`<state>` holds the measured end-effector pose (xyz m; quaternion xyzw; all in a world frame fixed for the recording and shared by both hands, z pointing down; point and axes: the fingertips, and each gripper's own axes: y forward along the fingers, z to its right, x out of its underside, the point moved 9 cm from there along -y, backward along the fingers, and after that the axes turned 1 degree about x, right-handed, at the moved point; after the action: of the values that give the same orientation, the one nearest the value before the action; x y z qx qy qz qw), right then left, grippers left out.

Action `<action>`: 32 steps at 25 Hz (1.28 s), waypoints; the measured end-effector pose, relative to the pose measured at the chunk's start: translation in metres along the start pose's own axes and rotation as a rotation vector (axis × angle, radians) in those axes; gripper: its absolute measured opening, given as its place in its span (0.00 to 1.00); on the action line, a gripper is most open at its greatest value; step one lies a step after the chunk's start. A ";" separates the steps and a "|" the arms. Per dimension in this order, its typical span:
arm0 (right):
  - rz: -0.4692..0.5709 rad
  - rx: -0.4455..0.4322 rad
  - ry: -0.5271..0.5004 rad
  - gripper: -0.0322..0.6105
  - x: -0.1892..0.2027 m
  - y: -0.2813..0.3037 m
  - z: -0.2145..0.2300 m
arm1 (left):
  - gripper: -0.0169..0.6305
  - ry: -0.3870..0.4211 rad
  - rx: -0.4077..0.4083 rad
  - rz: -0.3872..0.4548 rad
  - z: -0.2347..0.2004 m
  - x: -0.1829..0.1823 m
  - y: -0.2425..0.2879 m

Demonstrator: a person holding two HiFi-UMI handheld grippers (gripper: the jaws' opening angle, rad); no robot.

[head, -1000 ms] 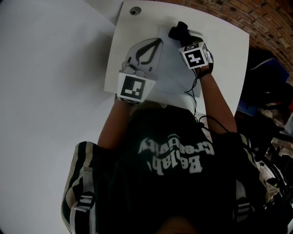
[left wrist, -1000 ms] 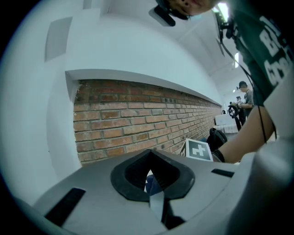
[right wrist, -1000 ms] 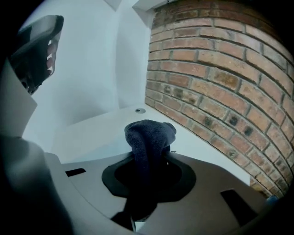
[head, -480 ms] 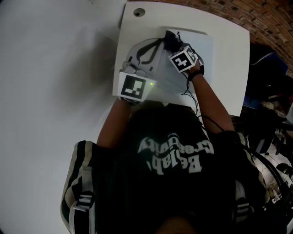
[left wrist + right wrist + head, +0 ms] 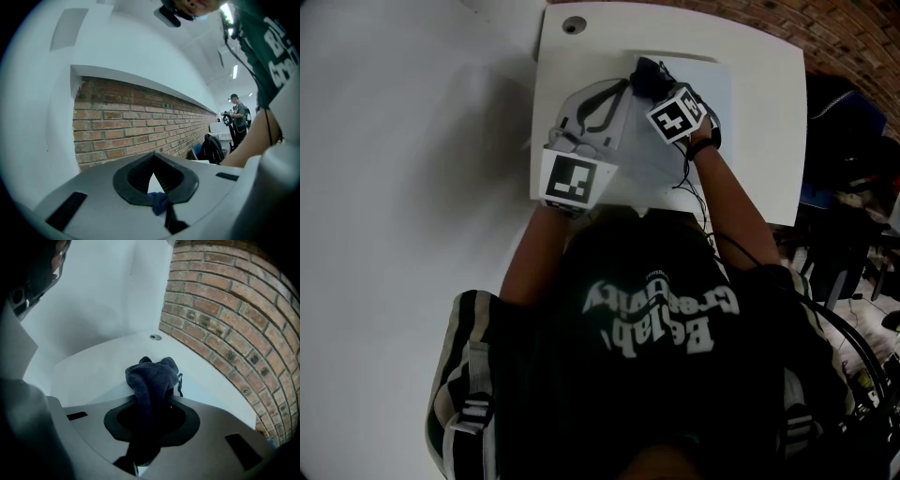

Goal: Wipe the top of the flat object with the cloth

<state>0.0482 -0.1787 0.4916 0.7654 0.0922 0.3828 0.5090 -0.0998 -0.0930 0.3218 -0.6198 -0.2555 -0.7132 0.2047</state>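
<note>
The right claw (image 5: 149,418) is pinching the dark cloth (image 5: 152,376) at the white sheet's (image 5: 712,94) far left corner. The unwiped sheet is lying rightward and toward the person on the worktop (image 5: 773,141). The left claw (image 5: 157,185), pressed together, is resting just beside the cloth.

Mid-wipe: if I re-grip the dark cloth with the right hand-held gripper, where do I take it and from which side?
I'd take the cloth by its bunched hump, from above: it mounds up off the flat object, giving the jaws bulk to close on. The right hand-held gripper is shut on that fold now.
</note>
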 end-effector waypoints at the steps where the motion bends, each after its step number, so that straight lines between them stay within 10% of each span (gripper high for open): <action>1: -0.008 0.009 0.006 0.14 0.006 0.000 0.007 | 0.03 -0.008 0.002 0.000 0.002 0.001 0.004; 21: -0.086 0.193 0.157 0.14 0.104 -0.048 0.111 | 0.03 -0.005 0.029 -0.012 0.030 -0.007 0.032; 32: 0.101 -0.045 0.047 0.14 0.016 -0.042 0.022 | 0.02 -0.019 -0.021 -0.020 0.027 0.001 0.017</action>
<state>0.0844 -0.1660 0.4596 0.7482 0.0568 0.4277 0.5040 -0.0682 -0.0899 0.3278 -0.6262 -0.2559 -0.7119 0.1887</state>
